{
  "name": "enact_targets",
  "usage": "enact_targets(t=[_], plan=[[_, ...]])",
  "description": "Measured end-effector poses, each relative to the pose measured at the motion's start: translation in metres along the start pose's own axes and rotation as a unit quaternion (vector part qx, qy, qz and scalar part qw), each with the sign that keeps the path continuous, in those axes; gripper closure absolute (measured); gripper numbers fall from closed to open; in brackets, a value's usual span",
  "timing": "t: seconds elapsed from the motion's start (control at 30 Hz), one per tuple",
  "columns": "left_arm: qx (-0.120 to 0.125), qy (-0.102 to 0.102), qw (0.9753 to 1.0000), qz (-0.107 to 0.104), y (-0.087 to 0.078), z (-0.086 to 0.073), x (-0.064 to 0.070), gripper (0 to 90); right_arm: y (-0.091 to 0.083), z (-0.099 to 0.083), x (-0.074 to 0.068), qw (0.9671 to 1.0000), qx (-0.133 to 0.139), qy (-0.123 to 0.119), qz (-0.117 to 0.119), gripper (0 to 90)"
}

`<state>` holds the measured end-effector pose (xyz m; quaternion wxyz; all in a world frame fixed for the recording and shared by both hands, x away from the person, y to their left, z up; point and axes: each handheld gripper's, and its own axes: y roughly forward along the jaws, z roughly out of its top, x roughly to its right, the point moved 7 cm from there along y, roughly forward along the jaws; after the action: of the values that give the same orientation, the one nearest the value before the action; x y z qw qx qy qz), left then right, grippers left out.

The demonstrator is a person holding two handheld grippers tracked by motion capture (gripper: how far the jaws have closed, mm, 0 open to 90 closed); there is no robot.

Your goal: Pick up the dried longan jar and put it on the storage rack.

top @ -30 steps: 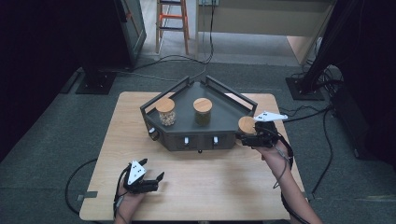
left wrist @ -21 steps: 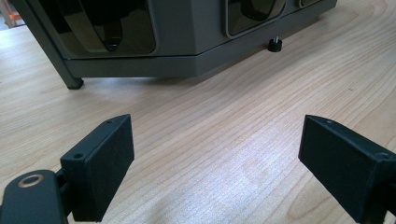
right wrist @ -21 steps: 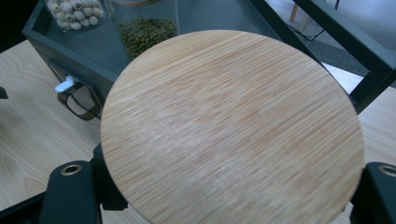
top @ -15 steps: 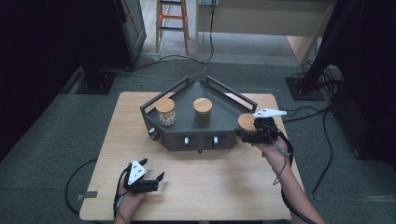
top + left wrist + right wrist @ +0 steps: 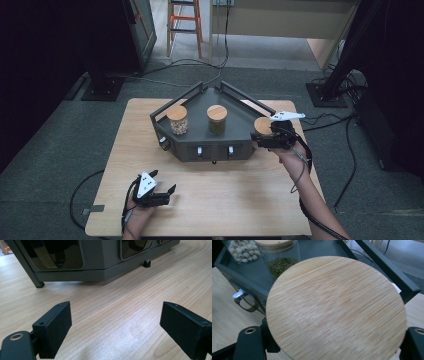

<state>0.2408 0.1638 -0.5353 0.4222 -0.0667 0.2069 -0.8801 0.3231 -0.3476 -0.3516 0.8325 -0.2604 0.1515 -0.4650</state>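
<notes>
A dark grey corner rack [image 5: 215, 149] stands mid-table with two bamboo-lidded glass jars on it: one of pale round pieces [image 5: 177, 120] and one of green beans [image 5: 216, 119]. A third jar, with a bamboo lid [image 5: 261, 125], is at the rack's right front corner, and my right gripper [image 5: 261, 141] is shut on it below the lid. In the right gripper view the lid [image 5: 337, 307] hides the jar body and most of both jaws of the right gripper [image 5: 332, 346]; the bean jar [image 5: 280, 263] stands behind. My left gripper [image 5: 168, 194] rests open on the table, near left, with nothing between the jaws of the left gripper [image 5: 115, 325].
The rack has raised rails at the back and knobs on its front wall [image 5: 100, 265], with small feet on the wooden table [image 5: 240, 200]. Cables trail from both grippers over the table edges. Bare wood lies between the left gripper and the rack.
My right gripper with the jar has risen slightly at the rack's right corner. The left gripper has stayed put.
</notes>
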Motion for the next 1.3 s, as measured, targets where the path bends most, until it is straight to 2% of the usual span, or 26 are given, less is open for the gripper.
enact_targets(t=[0.23, 0.33, 0.7, 0.77, 0.83, 1.3], plan=[[-0.001, 0.003, 1.0000, 0.000, 0.000, 0.000, 0.000, 10.3, 0.002, 0.002, 0.000, 1.0000, -0.002, -0.004, -0.005, 25.2], [-0.001, 0.000, 1.0000, 0.000, 0.000, 0.000, 0.000, 10.3, 0.005, 0.005, 0.002, 1.0000, -0.002, 0.000, -0.004, 25.2], [-0.001, 0.001, 1.0000, 0.000, 0.000, 0.000, 0.000, 10.3, 0.016, 0.019, 0.000, 0.9999, -0.006, -0.008, -0.013, 25.2], [-0.001, 0.002, 1.0000, 0.001, 0.000, 0.000, 0.000, 10.3, 0.019, 0.020, -0.001, 0.9998, -0.003, -0.014, -0.017, 25.2], [-0.002, 0.002, 1.0000, 0.001, 0.001, 0.001, 0.001, 10.3, 0.021, 0.024, -0.003, 0.9992, 0.000, -0.031, -0.024, 25.2], [-0.004, 0.003, 1.0000, 0.002, 0.001, 0.001, 0.001, 10.3, 0.034, 0.033, -0.001, 0.9996, 0.001, -0.017, -0.023, 25.2]])
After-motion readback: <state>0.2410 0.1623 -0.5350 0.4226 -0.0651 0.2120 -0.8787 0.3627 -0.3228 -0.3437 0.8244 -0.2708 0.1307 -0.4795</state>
